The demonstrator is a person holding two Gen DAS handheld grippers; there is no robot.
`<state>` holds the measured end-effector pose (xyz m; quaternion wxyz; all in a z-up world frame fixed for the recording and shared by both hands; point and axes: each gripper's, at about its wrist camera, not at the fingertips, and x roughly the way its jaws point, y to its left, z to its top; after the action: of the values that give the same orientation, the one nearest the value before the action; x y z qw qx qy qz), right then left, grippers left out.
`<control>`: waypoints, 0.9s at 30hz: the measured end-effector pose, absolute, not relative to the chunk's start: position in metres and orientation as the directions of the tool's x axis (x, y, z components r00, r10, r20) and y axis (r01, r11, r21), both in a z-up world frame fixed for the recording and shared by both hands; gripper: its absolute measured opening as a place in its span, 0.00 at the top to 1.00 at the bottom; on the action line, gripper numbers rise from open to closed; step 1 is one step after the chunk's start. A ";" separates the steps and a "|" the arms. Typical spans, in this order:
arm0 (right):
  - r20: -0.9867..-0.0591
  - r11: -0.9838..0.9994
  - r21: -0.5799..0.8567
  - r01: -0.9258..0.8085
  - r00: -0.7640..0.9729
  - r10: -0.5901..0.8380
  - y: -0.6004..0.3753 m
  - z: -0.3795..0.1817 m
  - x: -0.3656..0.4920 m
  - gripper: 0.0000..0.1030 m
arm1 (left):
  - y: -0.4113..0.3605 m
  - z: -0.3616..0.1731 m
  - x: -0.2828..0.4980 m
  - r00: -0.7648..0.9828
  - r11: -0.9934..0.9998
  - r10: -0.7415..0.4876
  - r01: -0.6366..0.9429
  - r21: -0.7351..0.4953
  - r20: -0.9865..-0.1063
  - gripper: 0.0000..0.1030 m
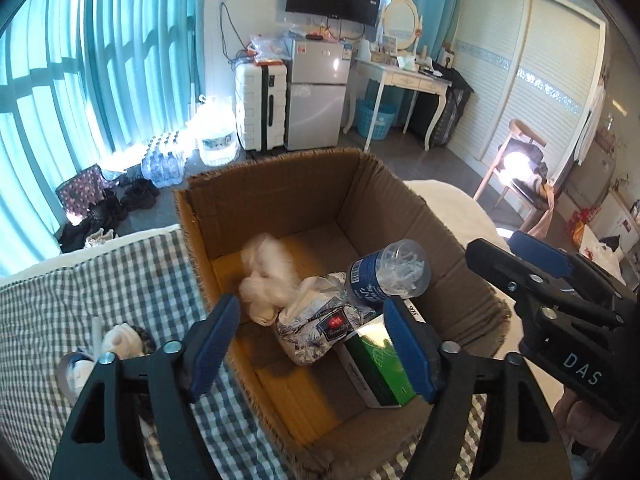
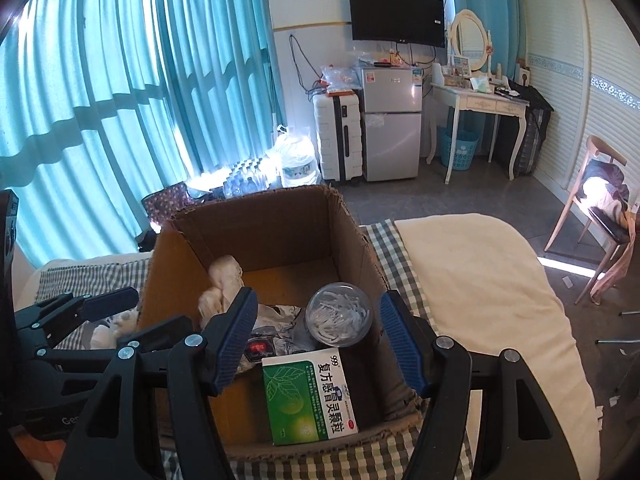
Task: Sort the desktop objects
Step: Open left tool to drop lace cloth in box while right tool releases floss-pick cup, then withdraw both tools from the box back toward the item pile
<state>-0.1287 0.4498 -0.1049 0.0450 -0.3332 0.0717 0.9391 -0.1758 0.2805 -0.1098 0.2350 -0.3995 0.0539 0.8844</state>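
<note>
An open cardboard box (image 1: 360,196) (image 2: 256,224) stands on a checked cloth. Inside lie a blurred white cloth wad (image 1: 266,276) (image 2: 224,280), a floral tissue pack (image 1: 316,320) (image 2: 276,320), a clear jar of white bits with a blue label (image 1: 390,272) (image 2: 338,314) and a green medicine box (image 1: 380,364) (image 2: 308,396). My left gripper (image 1: 312,344) is open and empty above the box's near edge. My right gripper (image 2: 318,340) is open and empty above the box; it also shows in the left wrist view (image 1: 532,264). A white object (image 1: 116,340) lies on the cloth left of the box.
The checked cloth (image 1: 100,280) (image 2: 388,248) covers a bed with a white blanket (image 2: 480,280) to the right. Beyond are shoes (image 1: 120,204), water bottles (image 1: 164,160), a suitcase (image 1: 260,108), a fridge (image 1: 316,96), a dressing table (image 1: 400,76) and a chair (image 2: 600,216).
</note>
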 end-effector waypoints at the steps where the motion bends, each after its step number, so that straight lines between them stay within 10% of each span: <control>1: -0.628 -0.985 0.107 -0.133 -0.777 0.037 0.449 -0.101 -0.125 0.38 | 0.278 -0.105 -0.172 -0.577 -0.884 0.373 -0.458 -0.090 -0.726 0.18; 12: -0.571 -0.987 0.087 -0.135 -0.819 0.062 0.429 -0.055 -0.075 0.27 | 0.236 -0.054 -0.124 -0.680 -0.906 0.352 -0.419 -0.053 -0.644 0.00; 27: -0.496 -0.988 0.058 -0.140 -0.863 0.093 0.392 -0.008 -0.013 0.14 | 0.142 -0.007 -0.071 -0.783 -0.955 0.276 -0.289 -0.067 -0.557 0.00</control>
<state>-0.0129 0.3921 -0.0082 0.0606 -0.2545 0.0459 0.9641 -0.0708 0.1417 -0.0070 0.1498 -0.2935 0.0109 0.9441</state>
